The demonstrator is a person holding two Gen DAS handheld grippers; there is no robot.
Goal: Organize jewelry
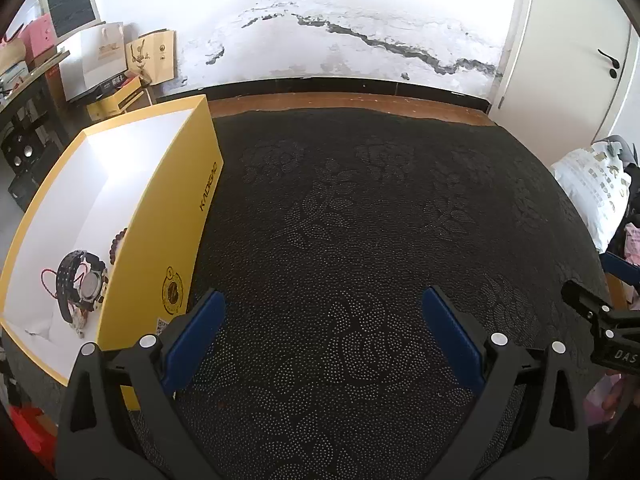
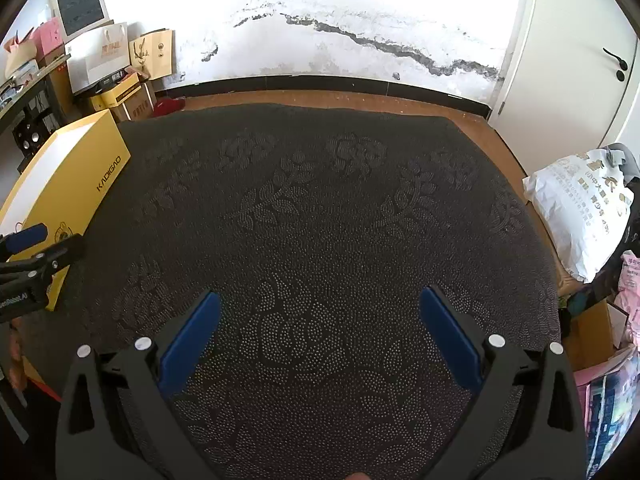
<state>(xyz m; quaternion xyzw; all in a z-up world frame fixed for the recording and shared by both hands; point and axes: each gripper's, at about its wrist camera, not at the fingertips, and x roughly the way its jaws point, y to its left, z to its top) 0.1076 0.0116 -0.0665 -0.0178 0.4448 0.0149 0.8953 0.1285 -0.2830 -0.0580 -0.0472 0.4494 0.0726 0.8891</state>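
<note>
**Jewelry all boxed at far left; both claws hang empty over bare cloth**

A black wristwatch (image 1: 82,284), a red cord (image 1: 48,284) and a dark bead bracelet (image 1: 117,242) lie in the near end of the open yellow box (image 1: 176,216), whose long axis runs away from the viewer along the worktop's (image 1: 360,220) left edge. The left claw (image 1: 322,330), jaws spread and holding nothing, sits just right of the box and is the nearer one. The right claw (image 2: 320,330), equally open, is well apart from it. No loose jewelry shows on the patterned black cloth.

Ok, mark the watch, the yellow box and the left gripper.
watch (image 1: 89,283), left wrist view, on its round dial.
yellow box (image 1: 172,216), left wrist view, on its outer side wall.
left gripper (image 1: 325,304), left wrist view, midway between its fingertips.
</note>
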